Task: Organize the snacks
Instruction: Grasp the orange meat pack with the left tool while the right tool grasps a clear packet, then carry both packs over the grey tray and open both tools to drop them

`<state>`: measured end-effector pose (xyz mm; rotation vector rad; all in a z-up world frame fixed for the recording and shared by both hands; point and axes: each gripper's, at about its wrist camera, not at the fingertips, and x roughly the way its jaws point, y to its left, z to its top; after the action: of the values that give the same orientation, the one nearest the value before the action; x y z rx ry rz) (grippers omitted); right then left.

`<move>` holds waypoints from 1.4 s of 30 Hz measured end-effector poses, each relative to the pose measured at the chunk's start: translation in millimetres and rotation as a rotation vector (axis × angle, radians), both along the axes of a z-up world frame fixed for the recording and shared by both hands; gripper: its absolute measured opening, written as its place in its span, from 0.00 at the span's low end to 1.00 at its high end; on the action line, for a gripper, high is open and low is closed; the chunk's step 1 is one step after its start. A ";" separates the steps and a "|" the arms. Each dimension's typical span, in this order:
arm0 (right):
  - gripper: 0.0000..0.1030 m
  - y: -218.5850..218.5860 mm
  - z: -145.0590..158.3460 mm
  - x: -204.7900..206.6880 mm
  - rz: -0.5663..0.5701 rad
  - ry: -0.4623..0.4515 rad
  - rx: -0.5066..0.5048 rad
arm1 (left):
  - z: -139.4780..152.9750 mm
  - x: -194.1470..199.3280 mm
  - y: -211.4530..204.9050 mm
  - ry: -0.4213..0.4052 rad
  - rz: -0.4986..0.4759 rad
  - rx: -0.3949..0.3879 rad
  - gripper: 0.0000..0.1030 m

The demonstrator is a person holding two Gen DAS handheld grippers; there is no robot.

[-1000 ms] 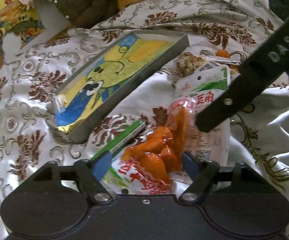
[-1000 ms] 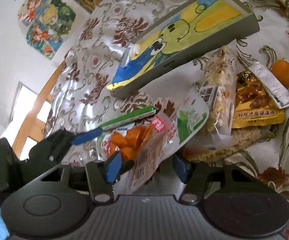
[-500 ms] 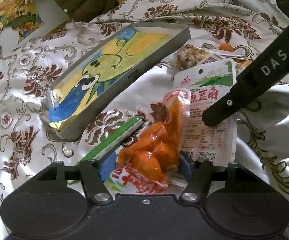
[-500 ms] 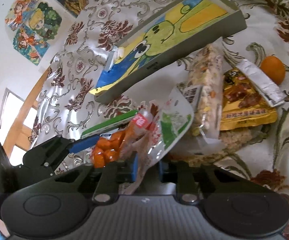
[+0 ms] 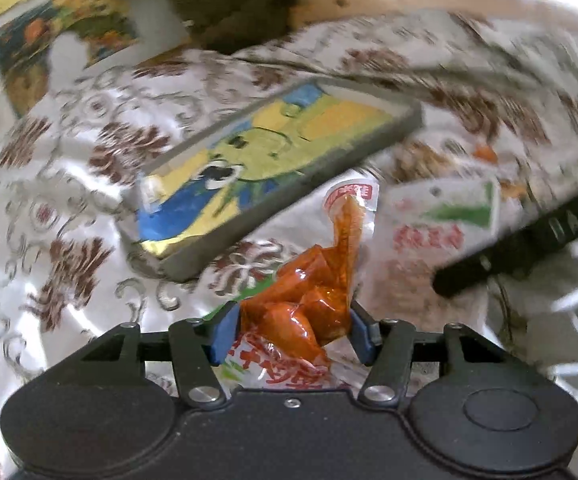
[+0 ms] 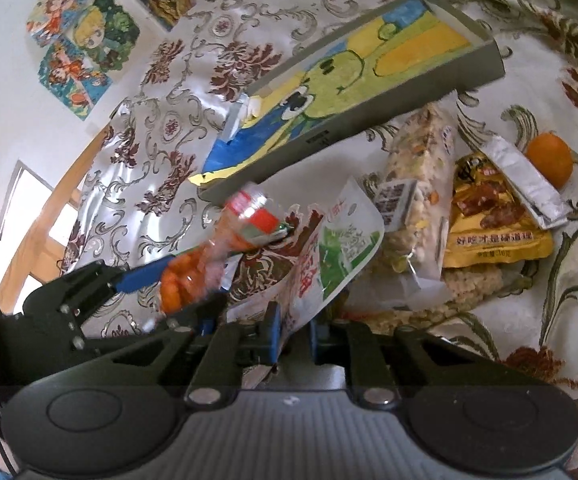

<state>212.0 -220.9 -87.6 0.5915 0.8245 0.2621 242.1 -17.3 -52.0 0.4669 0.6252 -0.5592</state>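
My left gripper (image 5: 292,330) is shut on an orange snack packet (image 5: 309,300) and holds it lifted off the cloth; the packet also shows in the right wrist view (image 6: 205,268). My right gripper (image 6: 292,332) is shut on a white and green snack bag (image 6: 329,256), which also shows in the left wrist view (image 5: 441,216). A grey tray with a cartoon picture (image 5: 373,152) lies open on the cloth behind both packets, and shows in the right wrist view (image 6: 409,100). The left wrist view is blurred.
To the right lie a grain bar bag (image 6: 421,184), a yellow snack bag (image 6: 489,220), a silver packet (image 6: 529,180) and an orange (image 6: 551,156). The flowered tablecloth (image 6: 177,112) covers the table. Cartoon pictures (image 6: 81,40) hang on the wall.
My left gripper has closed on the orange packet and lifted it. My right gripper has shut on the white and green bag and raised its end.
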 end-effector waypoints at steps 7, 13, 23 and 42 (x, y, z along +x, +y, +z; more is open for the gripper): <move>0.13 7.7 13.4 -10.2 0.039 -0.089 -0.063 | 21.2 7.1 24.2 -0.002 0.110 -0.211 0.57; 0.10 15.8 26.3 -19.4 0.074 -0.179 -0.125 | 28.1 5.9 28.3 -0.010 0.127 -0.318 0.57; 0.08 32.7 48.3 -35.8 0.114 -0.348 -0.307 | 28.8 12.7 36.4 -0.004 0.166 -0.414 0.57; 0.09 -27.7 87.8 66.8 -0.135 -0.491 -0.234 | 34.1 111.1 11.1 -0.061 0.397 -0.550 0.57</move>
<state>278.8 -248.6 0.3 0.3379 0.3321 0.1728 353.2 -6.2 -18.0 -0.1586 0.4629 -0.3151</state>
